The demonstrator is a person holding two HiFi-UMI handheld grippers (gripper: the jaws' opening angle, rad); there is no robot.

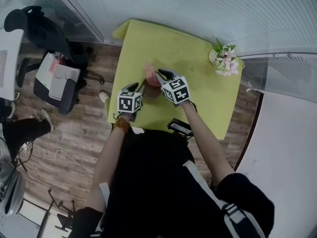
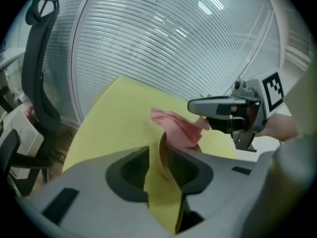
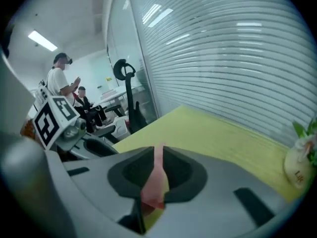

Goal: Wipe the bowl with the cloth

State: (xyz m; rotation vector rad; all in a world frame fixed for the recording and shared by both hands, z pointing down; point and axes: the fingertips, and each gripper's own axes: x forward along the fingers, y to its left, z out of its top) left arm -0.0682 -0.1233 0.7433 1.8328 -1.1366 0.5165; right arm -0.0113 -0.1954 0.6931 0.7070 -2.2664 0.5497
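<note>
Pinching a fold of the pink cloth (image 3: 155,181), the right gripper (image 3: 157,155) has its jaws closed tight on it. The rest of the cloth is bunched above the centre of the yellow table (image 1: 163,48), where the brown bowl (image 1: 151,91) sits. The left gripper (image 2: 158,155) is also at the table's centre, jaws slightly apart. The bowl's rim stands between them, against one jaw only.

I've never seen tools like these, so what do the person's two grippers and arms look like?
The left gripper and right gripper are grey plastic, with broad fingers lined by dark pads. Each carries a white cube printed with black square markers. The person wears a black top and a bracelet of brown beads on the left wrist.
</note>
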